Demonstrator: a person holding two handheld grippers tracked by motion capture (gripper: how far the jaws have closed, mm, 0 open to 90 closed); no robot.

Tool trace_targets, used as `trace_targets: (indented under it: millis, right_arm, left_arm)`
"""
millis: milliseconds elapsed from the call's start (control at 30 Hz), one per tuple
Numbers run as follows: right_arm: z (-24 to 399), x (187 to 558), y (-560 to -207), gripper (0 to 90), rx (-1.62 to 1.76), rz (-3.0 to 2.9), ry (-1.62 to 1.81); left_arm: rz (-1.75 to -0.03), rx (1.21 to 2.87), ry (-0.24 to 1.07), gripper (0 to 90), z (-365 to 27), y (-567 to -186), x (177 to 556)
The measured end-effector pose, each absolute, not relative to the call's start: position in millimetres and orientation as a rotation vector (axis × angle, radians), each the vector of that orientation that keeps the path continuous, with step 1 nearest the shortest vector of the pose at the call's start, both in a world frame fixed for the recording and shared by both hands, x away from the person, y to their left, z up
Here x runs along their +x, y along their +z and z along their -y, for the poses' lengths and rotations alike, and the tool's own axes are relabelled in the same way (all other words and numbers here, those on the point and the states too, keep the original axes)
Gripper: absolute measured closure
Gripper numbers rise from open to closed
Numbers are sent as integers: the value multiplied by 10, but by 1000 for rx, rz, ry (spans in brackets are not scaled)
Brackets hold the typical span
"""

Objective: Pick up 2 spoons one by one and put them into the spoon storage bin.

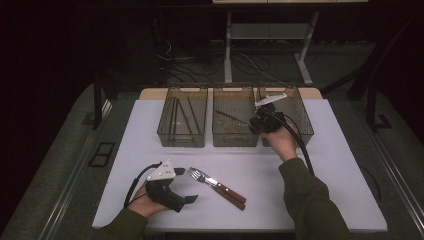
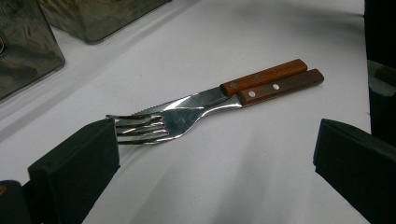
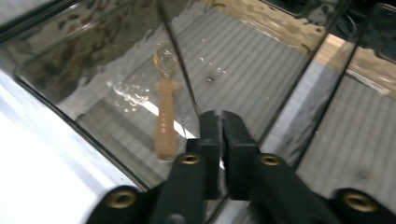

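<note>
Here, in the high view, the left tool (image 1: 186,185) rests low on the white tabletop (image 1: 325,190), its jaws spread wide and nothing between them. Just beside its tips lie a fork (image 1: 207,180) and a knife (image 1: 227,192), side by side and touching, the wooden handles pointing away from the tool. Beyond the fork stand three clear bins in a row: the left bin (image 1: 183,120) holding long dark sticks, the middle bin (image 1: 234,120) holding a thin utensil, and the right bin (image 1: 295,107). The right tool (image 1: 261,121) hovers over the wall between the middle and right bins, well apart from the fork

In the left gripper view, the fork (image 2: 154,126) has its tines right at the tip of one jaw, whether touching I cannot tell; the knife (image 2: 243,84) lies against it on the far side. The other jaw stands well apart from the fork

In the right gripper view, the right tool (image 3: 220,140) has its jaws nearly pressed together, a thin slit between them, pinching nothing. Just beyond, inside a clear bin (image 3: 93,135), lies a spoon (image 3: 165,102) with a pale wooden handle
</note>
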State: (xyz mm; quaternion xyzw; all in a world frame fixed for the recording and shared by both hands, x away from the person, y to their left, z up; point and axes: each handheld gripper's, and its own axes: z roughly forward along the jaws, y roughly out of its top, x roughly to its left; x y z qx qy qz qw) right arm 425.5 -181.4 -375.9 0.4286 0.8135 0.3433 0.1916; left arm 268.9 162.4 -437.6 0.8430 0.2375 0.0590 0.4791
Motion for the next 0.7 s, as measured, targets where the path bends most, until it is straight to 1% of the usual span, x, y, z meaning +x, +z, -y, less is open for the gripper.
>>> trace_targets:
  millis: [133,300,367,467,567,700]
  right_arm:
    - [1846,4240,-3732,688,1209,-2271,1016]
    - [1927,4217,-3697,549,1252,-2259,1100]
    - [1964,4196,-3687,511,1259,-2267,1131]
    - [2038,4138,-3670,469,1249,-2258,1175]
    - [2107,4077,-3657,444,1235,-2256,1210]
    - [2178,3977,-3652,432,1220,-2256,1246]
  left_arm:
    - [-583,2055,143,0,-1621,-4379,2688]
    - [-580,2059,145,0,-1625,-4377,2691]
    - [-581,2059,145,0,-1625,-4379,2692]
    - [-582,2059,146,0,-1624,-4380,2694]
    - [-579,2064,149,0,-1626,-4379,2693]
    - [-576,2070,152,0,-1631,-4378,2697]
